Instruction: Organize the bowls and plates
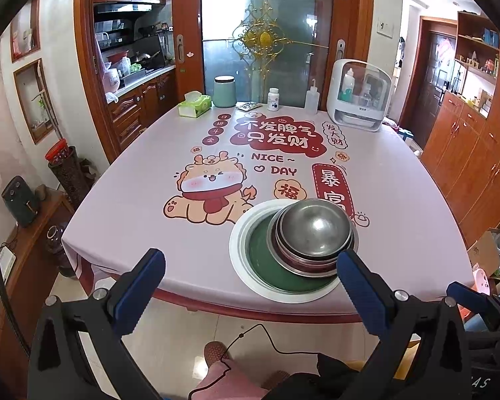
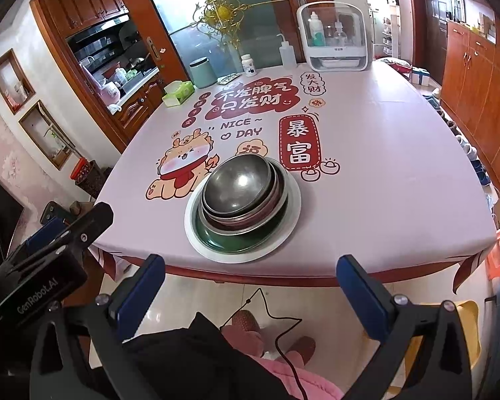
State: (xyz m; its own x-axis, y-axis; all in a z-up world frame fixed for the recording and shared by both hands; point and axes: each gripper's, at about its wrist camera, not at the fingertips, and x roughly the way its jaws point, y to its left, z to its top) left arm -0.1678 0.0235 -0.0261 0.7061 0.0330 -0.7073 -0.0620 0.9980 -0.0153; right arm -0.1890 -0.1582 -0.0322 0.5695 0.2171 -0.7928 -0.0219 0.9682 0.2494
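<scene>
Two spread tools (image 1: pixel 250 280) (image 2: pixel 250 286) face stacked bowls (image 1: pixel 311 230), table (image 1: pixel 150 233) otherwise bare nearby

One table (image 2: pixel 383 173) holds a single stack of dishes: one white plate (image 2: pixel 291 220) at the bottom, one green plate (image 2: pixel 216 238) on it, then what looks like three nested metal bowls, the top steel bowl (image 2: pixel 238 183) clearest; the exact bowl count is hard to tell. At the far edge stand one tissue box (image 2: pixel 178 95), one green canister (image 2: pixel 202 72), one white pill bottle (image 2: pixel 248 65), one squeeze bottle (image 2: pixel 287 54) and one white cabinet-style appliance (image 2: pixel 335 36). Two hand-held grippers appear.
</scene>
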